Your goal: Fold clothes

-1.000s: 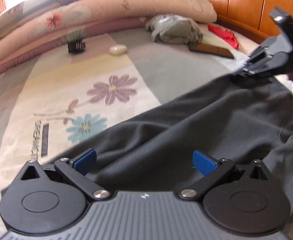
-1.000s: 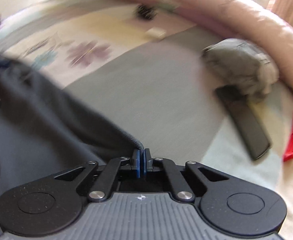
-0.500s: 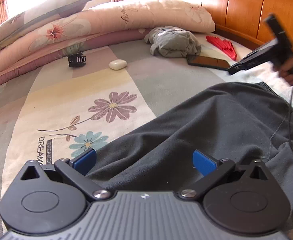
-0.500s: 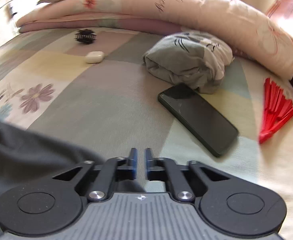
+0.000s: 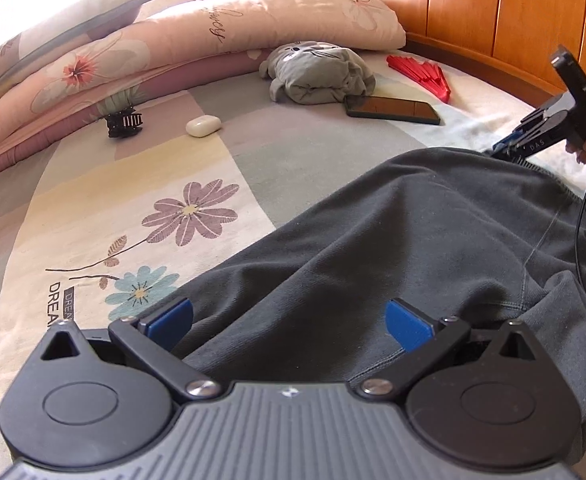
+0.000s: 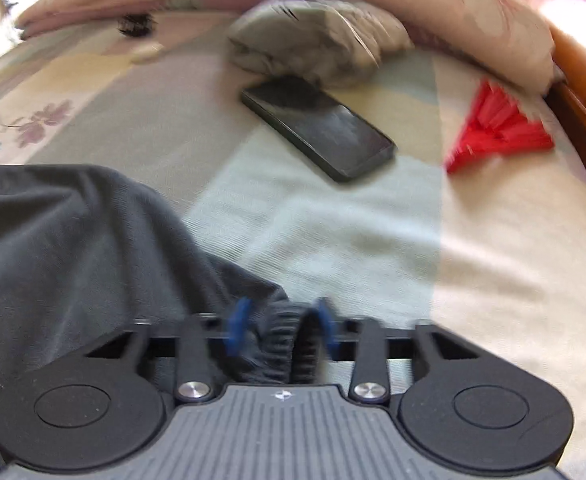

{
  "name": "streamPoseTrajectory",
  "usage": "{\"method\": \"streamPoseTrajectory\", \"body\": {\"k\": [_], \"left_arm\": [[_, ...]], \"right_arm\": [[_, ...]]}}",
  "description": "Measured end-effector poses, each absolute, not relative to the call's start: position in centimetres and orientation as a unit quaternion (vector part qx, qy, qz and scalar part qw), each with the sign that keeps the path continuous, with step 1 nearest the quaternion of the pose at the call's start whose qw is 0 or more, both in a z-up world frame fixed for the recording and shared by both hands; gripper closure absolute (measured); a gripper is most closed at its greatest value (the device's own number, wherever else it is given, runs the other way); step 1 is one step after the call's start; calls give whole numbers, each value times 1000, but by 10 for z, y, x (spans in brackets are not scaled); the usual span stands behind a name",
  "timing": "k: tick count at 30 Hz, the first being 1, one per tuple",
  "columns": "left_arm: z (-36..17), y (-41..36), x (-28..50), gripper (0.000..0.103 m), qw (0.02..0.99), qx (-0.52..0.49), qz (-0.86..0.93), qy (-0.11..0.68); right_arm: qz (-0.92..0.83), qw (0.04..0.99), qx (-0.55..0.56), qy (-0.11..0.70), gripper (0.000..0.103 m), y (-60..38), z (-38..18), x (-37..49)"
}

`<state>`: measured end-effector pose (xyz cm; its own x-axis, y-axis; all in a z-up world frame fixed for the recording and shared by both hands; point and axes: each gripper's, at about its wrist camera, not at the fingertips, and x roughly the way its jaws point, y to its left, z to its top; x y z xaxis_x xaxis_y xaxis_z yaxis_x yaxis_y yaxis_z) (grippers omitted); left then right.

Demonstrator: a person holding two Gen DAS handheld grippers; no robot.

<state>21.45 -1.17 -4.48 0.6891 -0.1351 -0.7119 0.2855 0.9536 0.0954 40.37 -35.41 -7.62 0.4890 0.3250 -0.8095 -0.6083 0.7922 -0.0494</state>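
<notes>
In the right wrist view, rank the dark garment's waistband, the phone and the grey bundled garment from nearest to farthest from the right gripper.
1. The ribbed waistband of the dark garment, between the open fingers of the right gripper.
2. The phone, farther out on the bed, slightly right of centre.
3. The grey bundled garment, just beyond the phone's far end, by the pillows.

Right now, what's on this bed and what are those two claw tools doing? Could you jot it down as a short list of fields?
surface: bed sheet with flower print
garment: dark grey garment, spread out and wrinkled
left gripper: open, over the garment
right gripper: open, fingers either side of the garment's ribbed edge
other items: phone, red fan, grey bundled cloth, white earbud case, black hair clip
backdrop: pillow, wooden headboard
</notes>
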Motion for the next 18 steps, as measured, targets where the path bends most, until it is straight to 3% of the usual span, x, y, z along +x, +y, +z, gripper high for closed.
{"method": "streamPoseTrajectory", "body": {"k": [13, 18], "left_arm": [[-38, -22, 207, 1, 909, 115, -118, 382], [-34, -24, 192, 1, 907, 117, -133, 383]], "right_arm": [[191, 888, -77, 410, 77, -377, -50, 403], [215, 888, -57, 403, 72, -370, -30, 334]]}}
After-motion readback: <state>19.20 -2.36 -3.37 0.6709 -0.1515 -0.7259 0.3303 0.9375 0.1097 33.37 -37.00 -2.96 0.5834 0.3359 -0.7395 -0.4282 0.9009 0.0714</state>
